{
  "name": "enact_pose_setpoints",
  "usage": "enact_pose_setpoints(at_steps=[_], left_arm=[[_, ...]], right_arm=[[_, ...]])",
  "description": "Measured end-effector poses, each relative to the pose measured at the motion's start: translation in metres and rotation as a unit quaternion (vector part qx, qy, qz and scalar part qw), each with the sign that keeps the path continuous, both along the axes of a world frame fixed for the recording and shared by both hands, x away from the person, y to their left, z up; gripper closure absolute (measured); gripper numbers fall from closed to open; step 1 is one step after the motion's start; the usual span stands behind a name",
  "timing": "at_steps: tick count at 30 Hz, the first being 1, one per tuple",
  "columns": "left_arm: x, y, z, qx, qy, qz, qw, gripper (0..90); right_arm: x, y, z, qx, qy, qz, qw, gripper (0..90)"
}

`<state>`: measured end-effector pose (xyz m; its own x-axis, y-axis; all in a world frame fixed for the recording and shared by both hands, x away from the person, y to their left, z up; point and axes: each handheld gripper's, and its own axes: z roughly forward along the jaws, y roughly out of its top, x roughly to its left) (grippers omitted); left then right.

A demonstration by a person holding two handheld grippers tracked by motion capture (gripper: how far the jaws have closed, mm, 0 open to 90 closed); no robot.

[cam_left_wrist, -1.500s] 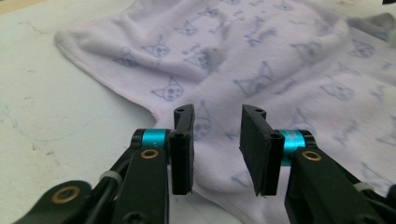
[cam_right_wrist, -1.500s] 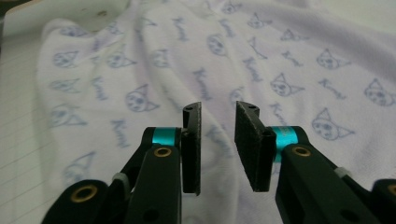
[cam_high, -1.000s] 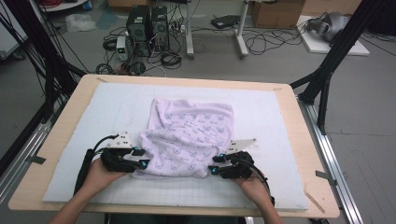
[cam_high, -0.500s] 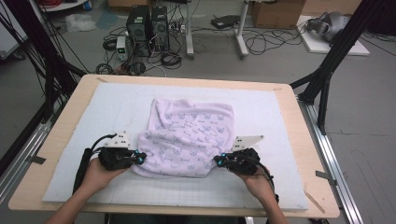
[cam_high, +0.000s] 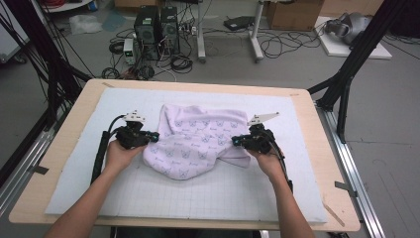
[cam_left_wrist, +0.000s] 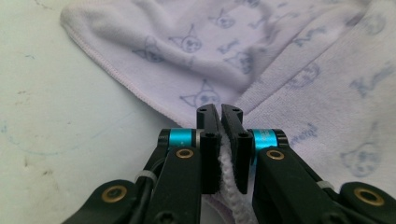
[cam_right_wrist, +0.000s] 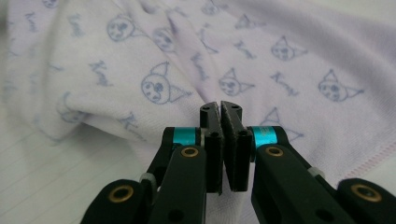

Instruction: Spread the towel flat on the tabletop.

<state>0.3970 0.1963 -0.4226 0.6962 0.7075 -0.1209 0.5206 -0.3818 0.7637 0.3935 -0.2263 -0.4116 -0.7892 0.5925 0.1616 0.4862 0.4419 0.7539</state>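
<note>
High view puts my left gripper (cam_high: pixel 154 137) on one side edge of the lilac towel (cam_high: pixel 200 139) and my right gripper (cam_high: pixel 236 142) on the other, both clamped on cloth. Between my left fingers (cam_left_wrist: pixel 209 140) I see a white hem pinched; the towel spreads ahead of them on the white mat (cam_high: pixel 89 148).

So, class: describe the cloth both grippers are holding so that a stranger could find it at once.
On the white gridded mat covering the wooden table lies a crumpled towel, pinched at its sides by the left gripper and right gripper. It is pale lilac, printed with small cartoon faces.
</note>
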Motion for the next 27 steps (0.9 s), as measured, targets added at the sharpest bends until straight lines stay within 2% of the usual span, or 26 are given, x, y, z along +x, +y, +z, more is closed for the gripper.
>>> enact_pose_setpoints(at_steps=[3, 5, 7, 12, 14, 16, 18, 20, 22, 25, 27], left_arm=[[0.008, -0.005, -0.009, -0.006, 0.006, 0.010, 0.9999, 85.5], [0.007, -0.004, -0.009, -0.006, 0.006, 0.008, 0.9999, 84.5], [0.003, -0.002, -0.003, 0.004, -0.002, 0.000, 1.0000, 81.0], [-0.015, 0.010, 0.019, -0.021, -0.022, -0.006, 0.9995, 69.1], [-0.023, 0.014, 0.024, -0.019, -0.026, -0.010, 0.9994, 60.0], [-0.031, 0.019, 0.028, -0.010, -0.033, -0.017, 0.9993, 58.1], [-0.039, 0.024, 0.030, -0.011, -0.037, -0.020, 0.9990, 55.4], [-0.048, 0.032, 0.033, -0.012, -0.044, -0.021, 0.9988, 52.9], [-0.053, 0.037, 0.034, -0.021, -0.047, -0.023, 0.9984, 52.3], [-0.061, 0.037, 0.031, -0.028, -0.043, -0.040, 0.9979, 52.3], [-0.064, 0.032, 0.026, -0.019, -0.033, -0.058, 0.9976, 55.1]], right_arm=[[0.013, 0.005, -0.012, -0.010, 0.020, -0.006, 0.9997, 87.8], [0.015, 0.008, -0.016, -0.010, 0.022, -0.007, 0.9997, 87.4], [0.013, 0.009, -0.013, -0.013, 0.015, -0.008, 0.9998, 86.0], [-0.006, 0.001, 0.008, 0.011, -0.020, -0.005, 0.9997, 77.1], [-0.020, 0.000, 0.016, 0.015, -0.035, 0.000, 0.9993, 75.7], [-0.033, 0.000, 0.020, 0.012, -0.044, 0.011, 0.9989, 75.2], [-0.045, 0.001, 0.022, 0.006, -0.050, 0.022, 0.9985, 73.4], [-0.055, 0.003, 0.021, 0.008, -0.054, 0.032, 0.9980, 71.1], [-0.064, 0.006, 0.017, 0.006, -0.055, 0.044, 0.9975, 69.2], [-0.068, 0.012, 0.010, 0.003, -0.053, 0.055, 0.9971, 68.2], [-0.067, 0.015, 0.006, 0.003, -0.049, 0.059, 0.9971, 68.5]])
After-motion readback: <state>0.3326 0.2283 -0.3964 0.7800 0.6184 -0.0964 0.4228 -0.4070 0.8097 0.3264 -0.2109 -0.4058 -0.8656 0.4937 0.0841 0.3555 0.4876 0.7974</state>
